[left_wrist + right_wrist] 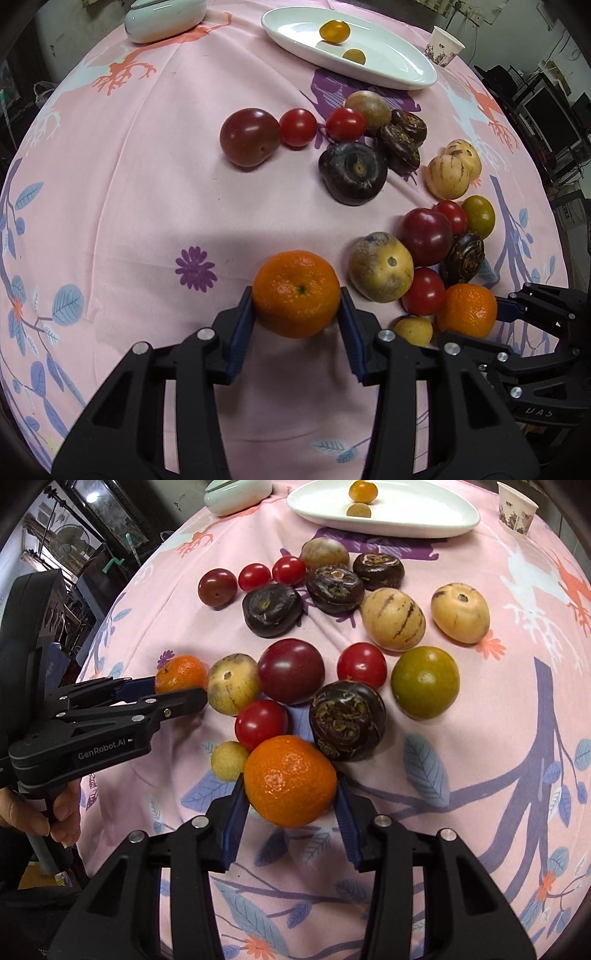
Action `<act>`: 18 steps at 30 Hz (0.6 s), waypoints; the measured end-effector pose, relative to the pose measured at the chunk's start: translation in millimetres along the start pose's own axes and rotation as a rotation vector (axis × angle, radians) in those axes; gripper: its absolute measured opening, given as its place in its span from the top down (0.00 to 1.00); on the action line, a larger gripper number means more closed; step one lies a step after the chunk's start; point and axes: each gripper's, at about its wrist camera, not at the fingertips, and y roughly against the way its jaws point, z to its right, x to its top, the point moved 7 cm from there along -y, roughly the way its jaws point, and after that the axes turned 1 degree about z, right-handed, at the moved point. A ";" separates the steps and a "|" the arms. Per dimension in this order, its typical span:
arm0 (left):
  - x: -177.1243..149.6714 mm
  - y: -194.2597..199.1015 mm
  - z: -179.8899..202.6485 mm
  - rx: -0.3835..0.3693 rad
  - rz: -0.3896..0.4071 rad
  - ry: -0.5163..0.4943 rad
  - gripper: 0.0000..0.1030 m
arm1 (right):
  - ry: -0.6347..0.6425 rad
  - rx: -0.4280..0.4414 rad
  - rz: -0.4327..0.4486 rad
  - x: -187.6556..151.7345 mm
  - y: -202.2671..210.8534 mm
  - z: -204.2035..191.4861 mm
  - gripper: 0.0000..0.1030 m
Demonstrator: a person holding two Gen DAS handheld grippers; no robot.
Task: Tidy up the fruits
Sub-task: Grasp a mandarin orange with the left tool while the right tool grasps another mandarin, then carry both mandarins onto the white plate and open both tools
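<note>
Two small yellow-orange fruits (334,30) lay on the white dish (406,70) at the far edge of the worktop (147,184); by my reckoning the sorting had barely begun. Everything else sat loose on the pink cloth on the near side of the dish: red tomatoes (298,127), dark purple fruits (352,172), striped yellow melons (447,176), one green fruit (424,682). Left gripper (296,302) had its fingers closed partway onto a tangerine (296,293), pads against both flanks, well short of the dish and left of the near fruit cluster. Right gripper (290,792) likewise pinched a second tangerine (290,781) at the near edge of that cluster, touching a red tomato (261,724). Both tangerines looked bright, glossy, pebbled, slightly flattened; whether either was lifted off the cloth, I could not tell.
</note>
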 end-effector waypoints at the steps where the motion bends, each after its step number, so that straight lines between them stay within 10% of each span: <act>1: 0.2 1.5 -0.9 -0.002 -0.002 0.008 0.57 | -0.003 0.008 0.008 0.4 3.2 -0.5 0.56; 18: 36.5 70.9 12.5 -0.080 0.145 0.010 0.57 | -0.076 -0.012 0.192 28.1 86.1 41.8 0.56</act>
